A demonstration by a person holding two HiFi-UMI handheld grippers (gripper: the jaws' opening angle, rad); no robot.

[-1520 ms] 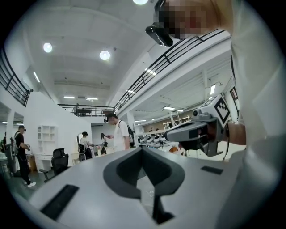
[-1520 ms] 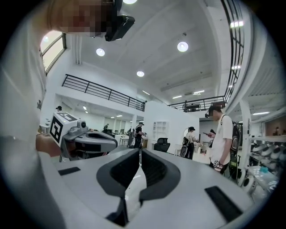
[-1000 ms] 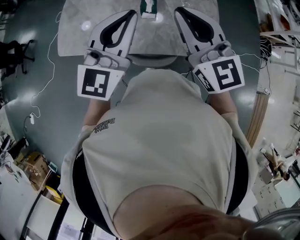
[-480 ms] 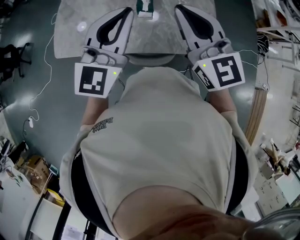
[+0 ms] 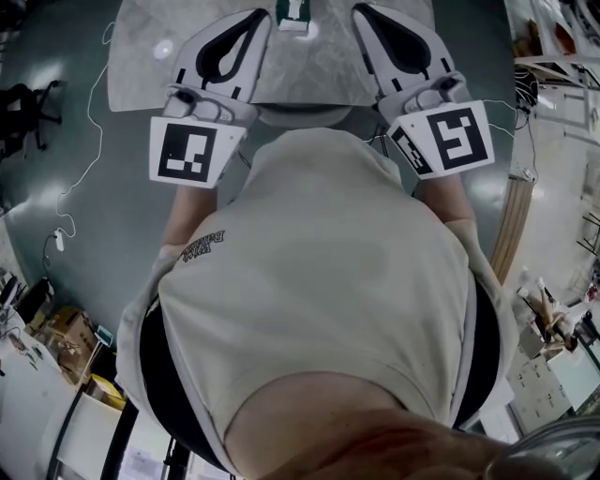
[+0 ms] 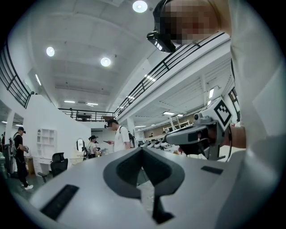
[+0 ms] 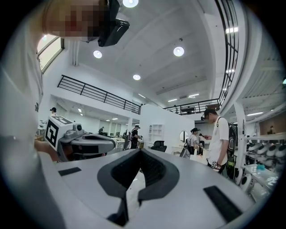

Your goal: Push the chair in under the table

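In the head view a grey marble-patterned table lies at the top. A rounded grey part of the chair shows just under the table's near edge, close to the person's chest; the remainder of the chair is hidden by the torso. My left gripper and right gripper are held level over the table's near side, to either side of the chair part. Both are shut with nothing between the jaws. In the left gripper view the left gripper is shut, and in the right gripper view the right gripper is too.
A small green and white object sits at the table's far side. White cables trail over the dark floor at left, near a black office chair. Wooden boards lean at right. People stand further off in the hall.
Both grippers keep their places over the table and stay shut. The head view has only shifted slightly.
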